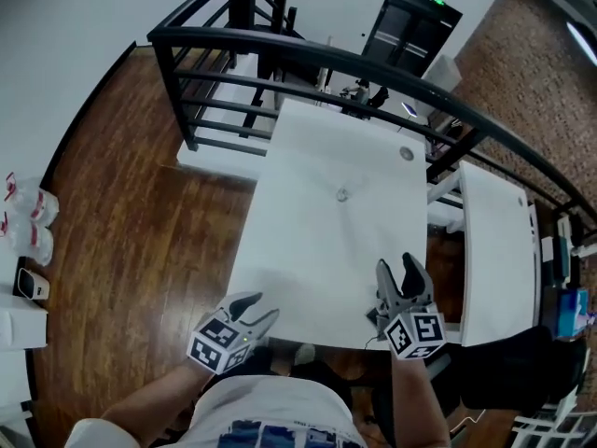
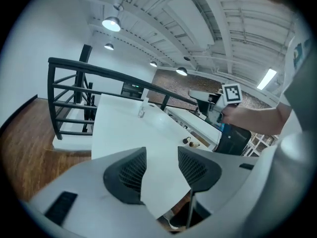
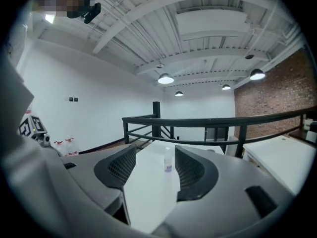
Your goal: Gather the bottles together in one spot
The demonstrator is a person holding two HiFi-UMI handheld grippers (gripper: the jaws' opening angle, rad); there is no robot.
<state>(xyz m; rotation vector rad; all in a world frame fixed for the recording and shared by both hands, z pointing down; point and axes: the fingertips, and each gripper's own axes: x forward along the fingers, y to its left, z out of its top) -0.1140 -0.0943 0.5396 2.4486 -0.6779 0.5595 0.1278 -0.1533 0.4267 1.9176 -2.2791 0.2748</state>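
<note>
Likely risk: the small clear bottle (image 1: 341,194) stands upright and alone near the middle of the white tabletop (image 1: 298,269). It looks light, so a jaw clipping it on the way in, or jaws closing off-centre, could tip it and send it rolling toward an edge. Clear plastic on white is also easy to misjudge.

The right gripper (image 1: 399,267) hovers at the near right edge of the tabletop, jaws wide and empty. In the right gripper view the bottle shows through the gap, nearer the right jaw, but well apart, far up the tabletop.

The left gripper (image 1: 261,306) is at the near left edge, jaws also wide, with only bare tabletop between them. The bottle is well apart, ahead and slightly left of its gap.

A small round thing (image 1: 407,154) lies near the far right corner. Whether it is a second bottle cannot be told.
</note>
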